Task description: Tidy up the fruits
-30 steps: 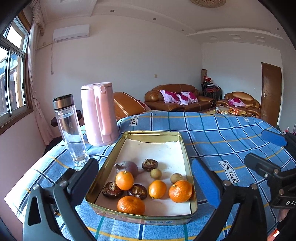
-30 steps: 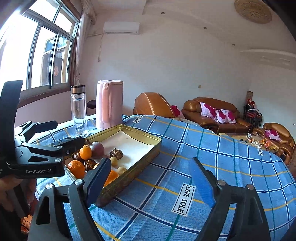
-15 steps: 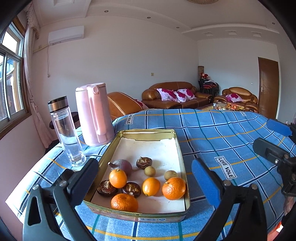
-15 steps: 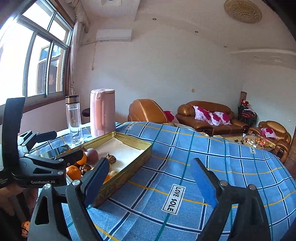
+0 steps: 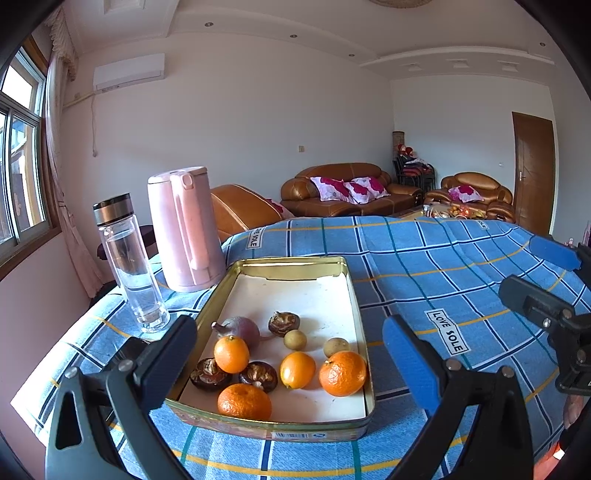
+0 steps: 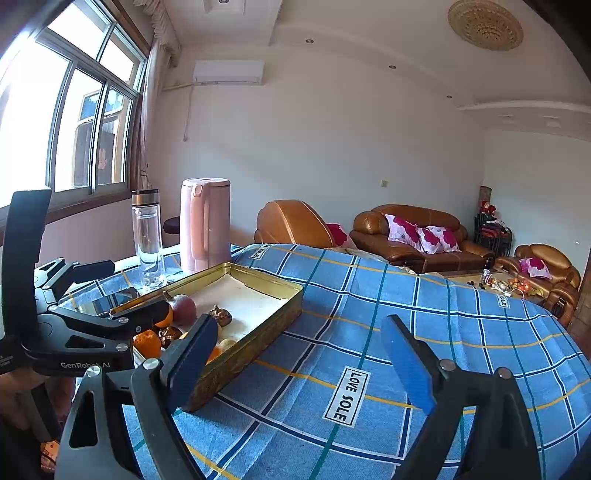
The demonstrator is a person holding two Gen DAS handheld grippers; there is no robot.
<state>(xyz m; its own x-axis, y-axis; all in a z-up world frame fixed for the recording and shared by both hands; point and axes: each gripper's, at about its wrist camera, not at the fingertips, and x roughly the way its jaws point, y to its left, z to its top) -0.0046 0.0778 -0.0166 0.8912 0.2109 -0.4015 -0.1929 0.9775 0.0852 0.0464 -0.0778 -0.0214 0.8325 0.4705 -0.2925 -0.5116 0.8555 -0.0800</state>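
Both views had drifted slightly rightward across the table since a second earlier. My left gripper (image 5: pixel 288 354) hung spread wide and empty above the near end of the shallow gold metal tin (image 5: pixel 354 302), where oranges (image 5: pixel 342 373) clustered; my right gripper (image 6: pixel 299 354) gaped over the blue checked tablecloth (image 6: pixel 461 332).

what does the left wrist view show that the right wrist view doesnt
Only the left wrist view shows all the fruit in the tin tray unobstructed, such as the two small brownish fruits, plus the brown door. Only the right wrist view shows the round ceiling ornament. Both share the tray, pink kettle, glass bottle and checked tablecloth; left gripper and right gripper are open.
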